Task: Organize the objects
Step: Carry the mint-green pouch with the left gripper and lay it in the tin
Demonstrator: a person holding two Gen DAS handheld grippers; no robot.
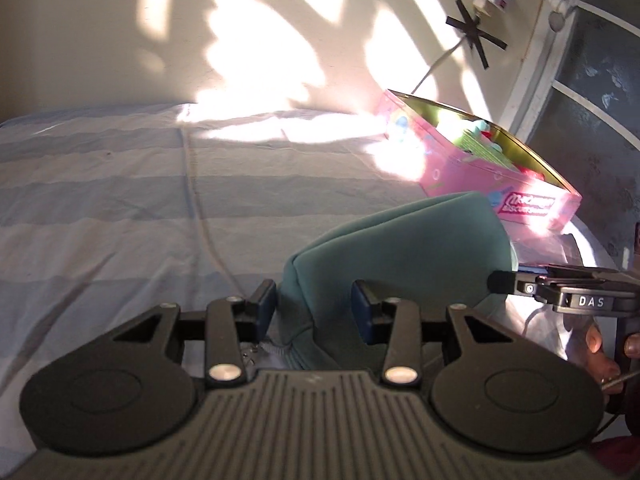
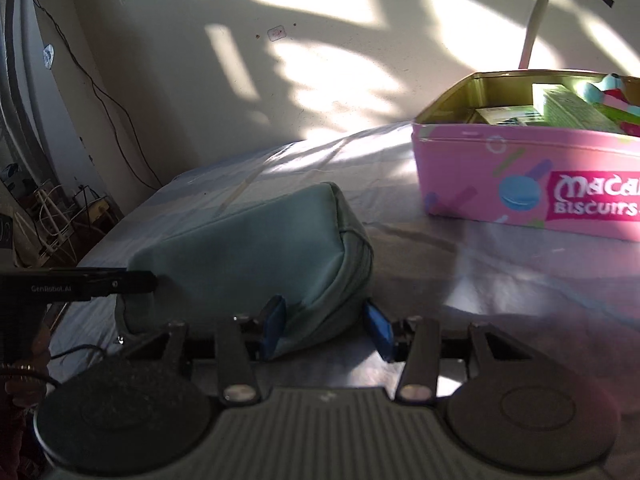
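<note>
A pale blue-and-white striped bedsheet (image 1: 120, 184) is covering the bed, with a thin white cord (image 1: 200, 208) lying across it and patches of sunlight falling on the cream wall (image 1: 100, 32) behind.

In the left wrist view, the left gripper (image 1: 314, 312) is reaching over the sheet with its blue-padded fingers (image 1: 266, 308) standing on either side of one end of a soft teal fabric zip pouch (image 1: 400, 248). The pouch end is sitting between the pads, and both pads are lying right against the cloth, though whether they are pressing on it is not clear from this angle. To the right, the tip of the right gripper is coming in from the frame edge, touching the far side of the same pouch, with a person's fingers (image 1: 596, 340) wrapped around its handle. Beyond the pouch, near the window frame (image 1: 560, 60), a pink rectangular biscuit tin (image 1: 480, 176) is standing open.

In the right wrist view, the left gripper is entering from the left edge, its dark tip meeting the pouch's (image 2: 256, 248) long side. The right gripper (image 2: 326, 330) is bracketing the pouch's nearest corner: the left pad is touching the fabric, while the right pad is standing just beside it with a sliver of sheet showing between. Farther right, well apart from the pouch, the tin (image 2: 520, 184) is holding green cartons (image 2: 568, 108) and a small plush toy (image 2: 608, 86).
</note>
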